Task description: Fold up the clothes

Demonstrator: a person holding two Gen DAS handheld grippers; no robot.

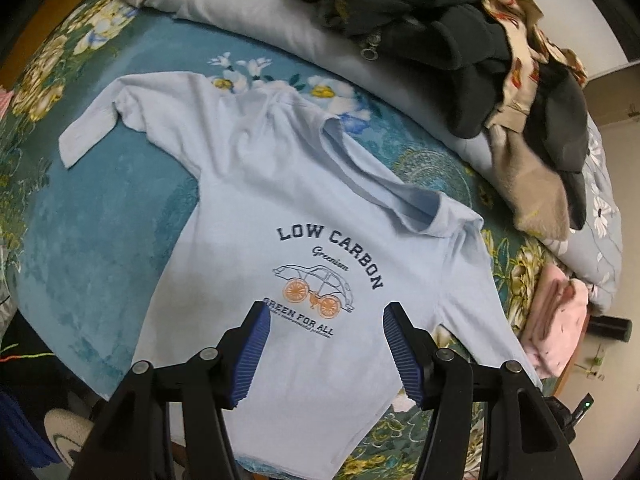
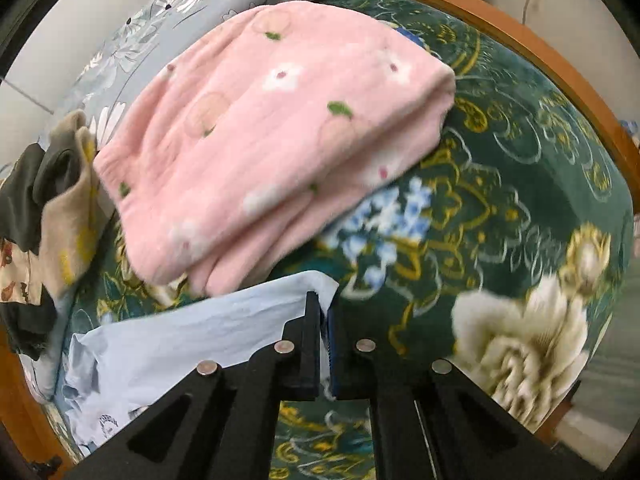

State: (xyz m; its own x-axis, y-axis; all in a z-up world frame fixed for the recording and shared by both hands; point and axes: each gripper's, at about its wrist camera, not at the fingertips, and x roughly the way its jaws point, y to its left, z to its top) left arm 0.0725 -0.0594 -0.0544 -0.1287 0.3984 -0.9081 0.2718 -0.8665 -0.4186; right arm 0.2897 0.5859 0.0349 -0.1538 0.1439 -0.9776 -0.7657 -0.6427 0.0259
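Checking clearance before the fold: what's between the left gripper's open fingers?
In the left wrist view, only the light blue shirt, lying flat beneath the left gripper; its fingers touch nothing.

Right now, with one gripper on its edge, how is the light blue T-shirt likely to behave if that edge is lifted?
Probably floppy: the light blue T-shirt lies flat with soft wrinkles, so it should drape rather than hold shape. Likely light, since the cloth looks thin where the right gripper pinches its edge. It may drag on the bedspread, with most of it spread there.
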